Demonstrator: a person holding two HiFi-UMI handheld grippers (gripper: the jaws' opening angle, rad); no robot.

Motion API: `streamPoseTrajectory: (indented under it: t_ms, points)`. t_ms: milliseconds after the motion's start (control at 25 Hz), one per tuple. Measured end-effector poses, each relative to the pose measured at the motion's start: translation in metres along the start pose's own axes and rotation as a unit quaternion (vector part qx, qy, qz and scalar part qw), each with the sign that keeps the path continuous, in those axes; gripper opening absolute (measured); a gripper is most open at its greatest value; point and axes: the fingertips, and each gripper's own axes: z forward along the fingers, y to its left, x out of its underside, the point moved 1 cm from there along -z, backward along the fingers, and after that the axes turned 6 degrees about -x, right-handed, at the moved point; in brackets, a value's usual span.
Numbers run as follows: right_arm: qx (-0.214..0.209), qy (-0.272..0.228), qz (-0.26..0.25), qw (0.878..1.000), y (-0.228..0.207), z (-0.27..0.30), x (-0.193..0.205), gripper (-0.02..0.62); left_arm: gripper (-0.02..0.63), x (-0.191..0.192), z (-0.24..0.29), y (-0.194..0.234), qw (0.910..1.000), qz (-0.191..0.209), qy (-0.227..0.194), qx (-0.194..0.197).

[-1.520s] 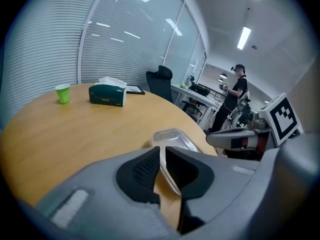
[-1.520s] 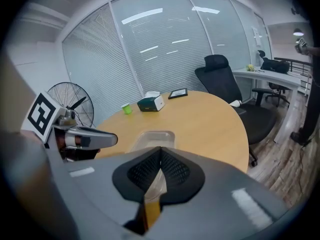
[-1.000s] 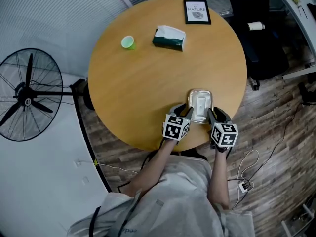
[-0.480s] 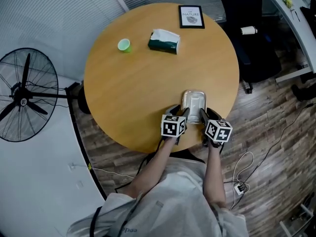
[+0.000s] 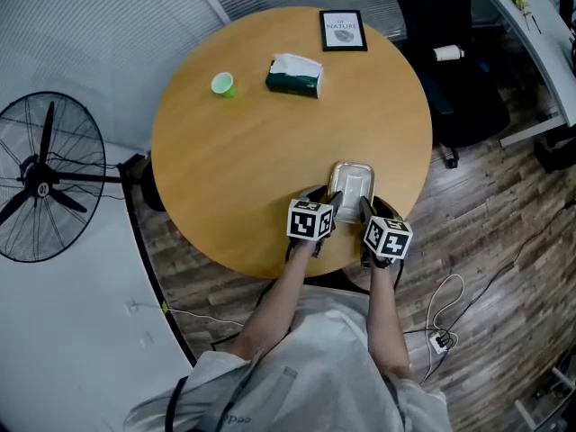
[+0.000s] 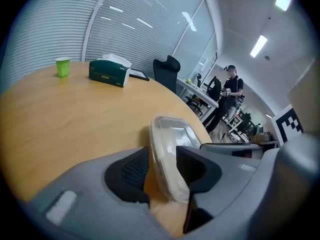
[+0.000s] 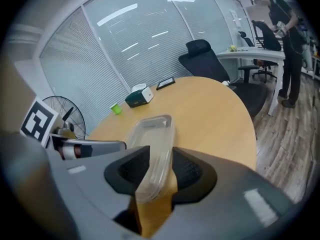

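Only "NATURE", small, on the framed card [image 5: 343,30] on the round table [image 5: 270,124].

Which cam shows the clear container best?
Left gripper view: the clear container fills the centre, lid and rim plain, near edge between the jaws. Right gripper view shows it more edge-on; head view shows it small, near the table edge.

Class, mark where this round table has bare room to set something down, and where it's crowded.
Bare: middle and left of the table, between green cup, tissue box and clear container. Crowded: near edge, where left gripper and right gripper clamp it.
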Motion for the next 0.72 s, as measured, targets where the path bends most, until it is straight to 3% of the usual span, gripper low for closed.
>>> streamPoseTrajectory:
  t_ms: [80,280,720]
  points:
    - [0.01,0.001,-0.012,1.0,0.0014,-0.0015,0.0001,0.137,0.152,-0.0013,-0.0008,-0.0036,0.9999,0.014,0.001,0.004]
    - [0.033,0.008,-0.044,0.998,0.0041,-0.0018,-0.0008,0.133,0.149,-0.0033,-0.0018,-0.0056,0.9994,0.034,0.005,-0.004]
    - [0.035,0.01,-0.05,0.998,0.0082,-0.0054,-0.0011,0.13,0.144,-0.0058,-0.0086,-0.0088,0.9992,0.038,0.002,-0.009]
